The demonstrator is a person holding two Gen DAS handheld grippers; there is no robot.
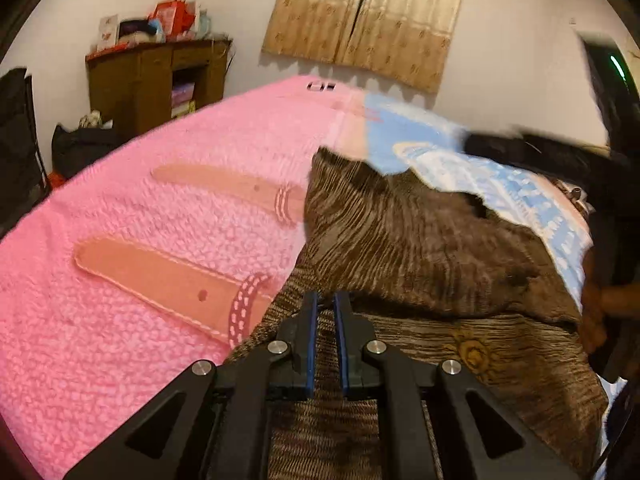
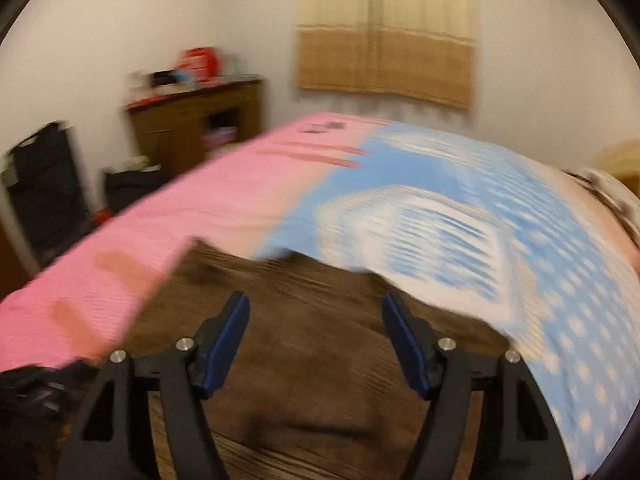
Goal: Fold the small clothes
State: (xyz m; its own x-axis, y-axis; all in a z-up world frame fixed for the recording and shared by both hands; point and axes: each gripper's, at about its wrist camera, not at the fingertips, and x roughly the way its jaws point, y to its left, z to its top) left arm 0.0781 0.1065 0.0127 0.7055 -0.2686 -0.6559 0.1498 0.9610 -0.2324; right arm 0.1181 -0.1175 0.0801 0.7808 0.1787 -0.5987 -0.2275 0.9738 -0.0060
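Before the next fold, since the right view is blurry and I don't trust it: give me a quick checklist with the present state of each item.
1. Left gripper shut on the brown garment: ok, the fingers are nearly together with fabric between them.
2. Right gripper free: ok, jaws wide apart above the cloth.
3. Garment lying flat: not ok, a fold is raised in the left view.
4. Garment fully on the blanket: cannot tell, its near edge is out of frame.
5. Right view sharp: not ok, motion-blurred.
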